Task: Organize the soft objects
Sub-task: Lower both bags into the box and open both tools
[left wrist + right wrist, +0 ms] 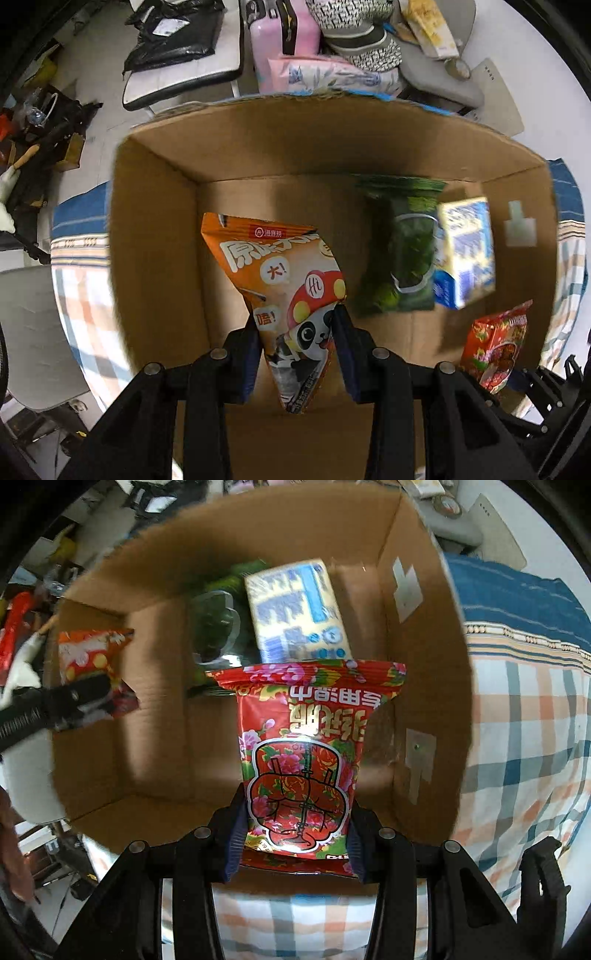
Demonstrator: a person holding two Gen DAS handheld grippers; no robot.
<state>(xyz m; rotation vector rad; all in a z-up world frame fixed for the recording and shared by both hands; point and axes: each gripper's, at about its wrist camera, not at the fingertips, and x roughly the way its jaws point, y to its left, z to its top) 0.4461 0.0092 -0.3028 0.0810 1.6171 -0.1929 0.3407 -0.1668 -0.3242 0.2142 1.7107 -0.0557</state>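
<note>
Both grippers point down over the open cardboard box [155, 229], each clamped on a snack packet. Our left gripper [295, 325] pinches the orange panda snack bag [273, 280] by its lower end, pads pressed into both edges. Our right gripper [295, 830] squeezes the red floral snack bag [306, 746] across its lower part.

Already on the box floor: a green leafy packet [402, 258] and a blue-and-yellow tissue pack [465, 251], touching each other toward the far right corner. The box sits on a plaid cloth [524, 716].

Risks from here:
- Orange bag hangs near the box's left wall; a release too close could leave it draped on the rim rather than inside.
- Both grippers share one box opening, so they could bump if they drop together.
- Red bag hangs above the tissue pack; released here it likely lands on top and slides, messy stack.
- Grips are on puffy film; a slip mid-air is possible.

Orientation: orange bag's long axis runs away from the jaws, tilted up-left in the left wrist view, free end toward the box floor. Red bag's long axis runs straight out from the jaws, print upside down, sealed edge farthest out. Edges are motion-blurred, so exact tilt is probably rough.
</note>
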